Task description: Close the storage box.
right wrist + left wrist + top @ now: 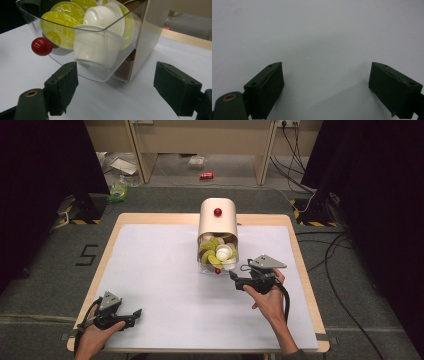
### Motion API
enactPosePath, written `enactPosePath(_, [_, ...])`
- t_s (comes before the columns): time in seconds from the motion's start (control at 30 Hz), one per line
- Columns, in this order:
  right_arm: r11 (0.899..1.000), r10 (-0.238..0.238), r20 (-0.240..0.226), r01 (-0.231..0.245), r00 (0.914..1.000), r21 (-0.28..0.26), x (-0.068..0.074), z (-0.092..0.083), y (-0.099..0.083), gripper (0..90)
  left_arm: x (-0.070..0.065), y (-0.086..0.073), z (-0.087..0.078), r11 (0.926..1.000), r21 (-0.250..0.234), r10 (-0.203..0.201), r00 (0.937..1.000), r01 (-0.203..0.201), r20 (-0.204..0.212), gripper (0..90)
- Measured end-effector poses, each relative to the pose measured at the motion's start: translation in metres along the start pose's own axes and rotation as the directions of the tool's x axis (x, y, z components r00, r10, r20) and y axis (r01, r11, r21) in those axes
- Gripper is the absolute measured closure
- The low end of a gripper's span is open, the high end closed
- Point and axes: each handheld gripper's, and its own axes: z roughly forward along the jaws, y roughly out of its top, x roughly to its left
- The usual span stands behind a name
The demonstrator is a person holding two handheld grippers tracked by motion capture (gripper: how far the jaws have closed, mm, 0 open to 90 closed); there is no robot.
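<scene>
1. Right gripper (235, 276), jaws spread wide and empty, just beside the clear drawer (100, 72) near its red knob (41, 46)
2. Drawer pulled out of cream dispenser (218, 222) at table (150, 280) centre, full of capsules (97, 47)
3. Left gripper (136, 312), jaws spread, empty, well apart at near left edge

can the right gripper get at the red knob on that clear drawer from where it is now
Probably yes. The right gripper is open just in front of the clear drawer, and the red knob sticks out off to one side with nothing blocking it.
</scene>
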Motion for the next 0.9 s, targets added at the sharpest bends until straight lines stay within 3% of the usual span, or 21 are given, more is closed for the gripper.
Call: enactPosePath(0.9, [1.000,0.022,0.011,-0.022,0.9997,0.012,-0.008,0.013,0.009,18.9,0.000,0.000,0.000,1.0000,0.001,0.002,1.0000,-0.002,-0.002,12.2])
